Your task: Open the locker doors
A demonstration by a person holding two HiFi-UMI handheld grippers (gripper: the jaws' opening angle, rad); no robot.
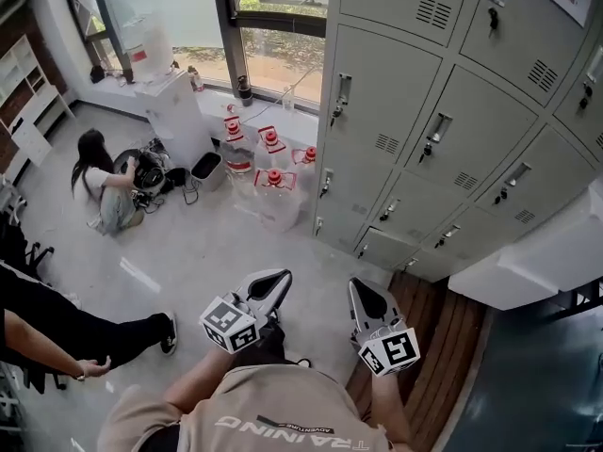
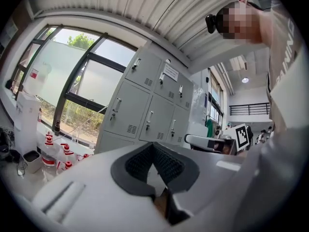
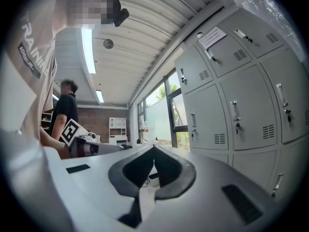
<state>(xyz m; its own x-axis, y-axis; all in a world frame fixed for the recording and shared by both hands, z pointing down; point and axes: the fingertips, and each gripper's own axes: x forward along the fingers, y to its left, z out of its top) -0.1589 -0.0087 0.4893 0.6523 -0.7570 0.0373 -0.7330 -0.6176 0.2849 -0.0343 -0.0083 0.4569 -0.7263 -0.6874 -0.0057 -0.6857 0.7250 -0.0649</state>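
Closest in, the left gripper (image 1: 280, 275) and the right gripper (image 1: 359, 286) are held side by side, level, in front of the person's beige shirt (image 1: 273, 412). Each carries its marker cube at the back. In the left gripper view the left gripper's dark padded tips meet at a point with nothing between them. In the right gripper view the right gripper's jaws are likewise pressed together and empty.

Under the grippers lies pale glossy floor (image 1: 198, 262), with a strip of wooden boards (image 1: 443, 347) to the right. A second person's dark-trousered leg (image 1: 85, 332) reaches in from the left edge.

Ahead and to the right, well apart from both grippers, stands the bank of grey metal lockers (image 1: 424, 130). Every door that shows is closed, with keys hanging at the handles.

Just left of the lockers' foot stand clear water jugs (image 1: 273, 191) with red caps. Beyond them are a white water dispenser (image 1: 174, 111) and a person sitting on the floor (image 1: 104, 191), below the dark-framed window (image 1: 273, 26).
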